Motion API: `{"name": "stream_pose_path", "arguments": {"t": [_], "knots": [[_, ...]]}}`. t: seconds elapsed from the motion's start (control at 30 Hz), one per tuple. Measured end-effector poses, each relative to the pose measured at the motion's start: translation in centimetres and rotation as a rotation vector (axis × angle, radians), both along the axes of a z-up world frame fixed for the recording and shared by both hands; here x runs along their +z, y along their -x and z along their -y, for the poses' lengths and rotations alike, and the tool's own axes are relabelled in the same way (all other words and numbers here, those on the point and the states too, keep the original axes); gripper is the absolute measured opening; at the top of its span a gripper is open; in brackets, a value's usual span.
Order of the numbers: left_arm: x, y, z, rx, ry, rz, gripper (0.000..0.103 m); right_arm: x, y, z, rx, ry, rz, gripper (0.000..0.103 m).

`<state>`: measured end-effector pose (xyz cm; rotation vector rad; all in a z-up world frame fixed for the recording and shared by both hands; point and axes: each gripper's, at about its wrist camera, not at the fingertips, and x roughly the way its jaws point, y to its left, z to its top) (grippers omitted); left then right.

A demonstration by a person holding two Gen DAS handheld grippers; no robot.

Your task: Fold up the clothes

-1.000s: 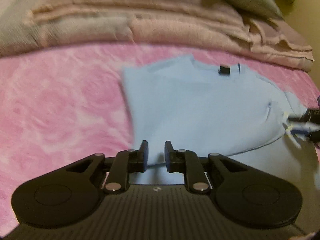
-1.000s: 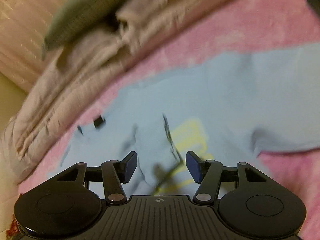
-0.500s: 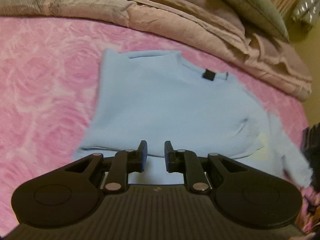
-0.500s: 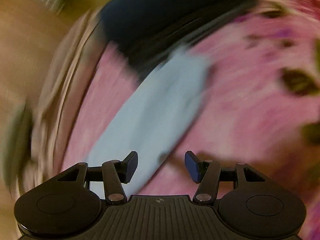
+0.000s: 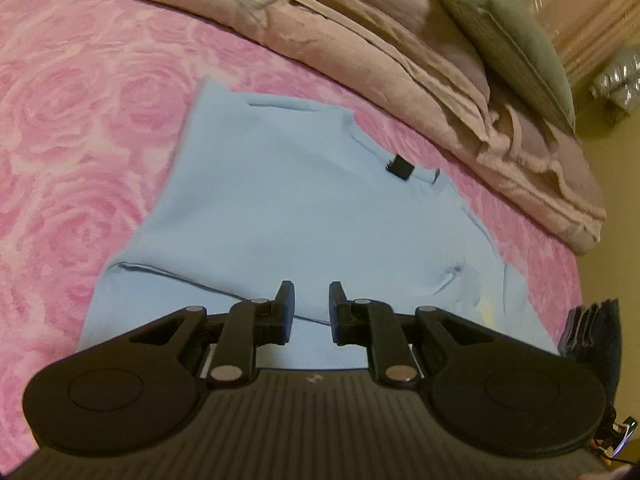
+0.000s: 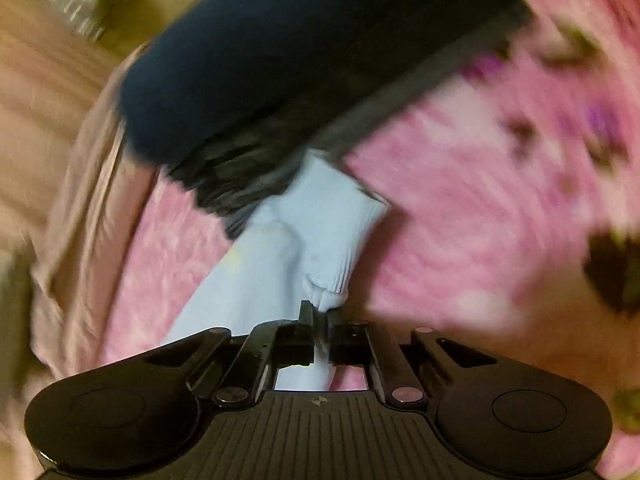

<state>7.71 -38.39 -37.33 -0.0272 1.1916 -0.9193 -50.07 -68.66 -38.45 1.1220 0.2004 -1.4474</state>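
The right wrist view is smeared with blur, so much of it is hard to read. A big dark blue shape (image 6: 312, 52) fills the top of that view, and I cannot tell what it is. In the left wrist view, the near edge of the light blue sweater (image 5: 304, 216) is hidden behind the left gripper (image 5: 311, 306), and its right side runs out behind a dark thing (image 5: 592, 332) at the edge.

The sweater lies flat on the pink rose bedspread (image 5: 80, 128). Its neck, with a small black tag (image 5: 399, 167), points away toward the pile of tan blankets (image 5: 360, 40) and the grey-green pillow (image 5: 508, 32). Its long side runs from the neck back toward the left gripper.

The left gripper hangs just above the near part of the sweater. Its fingers are a little way apart and hold nothing. A fold line in the cloth runs under them.

The right gripper (image 6: 319, 316) is closed tight on a bunched bit of the sweater's ribbed cuff (image 6: 340, 236). The sleeve (image 6: 248, 280) stretches away from it, up and to the left, over the pink bedspread.
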Motion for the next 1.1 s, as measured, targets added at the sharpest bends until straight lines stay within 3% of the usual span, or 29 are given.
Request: {"name": "stream_pose_path", "arguments": {"t": [0.1,0.17,0.23,0.37,0.4,0.43,0.47,0.5,0.6,0.73,0.87,1.03,1.07,1.1], "knots": [[0.1,-0.7,-1.5,0.03,0.016,-0.015,0.013,1.6,-2.5,0.9,0.073,0.036,-0.075,0.003],[0.2,-1.1,-2.5,0.049,0.028,-0.025,0.013,5.0,-7.9,0.4,0.2,0.144,-0.139,0.003],[0.1,-1.5,-3.5,0.068,0.039,-0.036,0.013,8.6,-14.2,-1.3,0.358,0.262,-0.167,0.003],[0.0,-2.5,-5.8,0.128,0.055,-0.062,0.013,13.5,-27.5,-9.3,0.755,0.451,-0.091,0.003],[-0.1,-2.9,-6.4,0.147,0.054,-0.068,0.013,13.8,-30.8,-11.4,0.867,0.468,-0.073,0.017],[-0.2,-3.2,-7.0,0.164,0.05,-0.073,0.013,13.6,-33.9,-13.6,0.968,0.464,-0.079,0.037],[-0.3,-3.5,-7.5,0.175,0.046,-0.077,0.013,13.0,-36.5,-15.7,1.046,0.445,-0.103,0.098],[-0.4,-3.8,-7.9,0.183,0.044,-0.08,0.014,12.0,-38.4,-17.5,1.114,0.426,-0.123,0.102],[-0.6,-4.5,-8.7,0.187,0.038,-0.085,0.015,8.1,-40.4,-20.6,1.222,0.33,-0.239,0.102],[-1.3,-4.9,-8.2,0.164,0.036,-0.093,0.017,3.0,-38.2,-19.4,1.176,0.2,-0.497,0.102],[-1.7,-4.8,-6.7,0.135,0.044,-0.093,0.018,-1.0,-36.1,-15.2,1.087,0.202,-0.783,0.102],[-1.7,-4.3,-4.7,0.093,0.041,-0.073,0.02,-2.8,-34.0,-13.1,1.08,0.259,-0.957,0.102],[-1.7,-4.2,-4.3,0.09,0.036,-0.07,0.02,-3.2,-33.9,-13.0,1.083,0.273,-0.99,0.098],[-1.8,-4.2,-4.0,0.087,0.03,-0.067,0.02,-3.4,-33.6,-12.9,1.081,0.288,-1.017,0.089]]}}
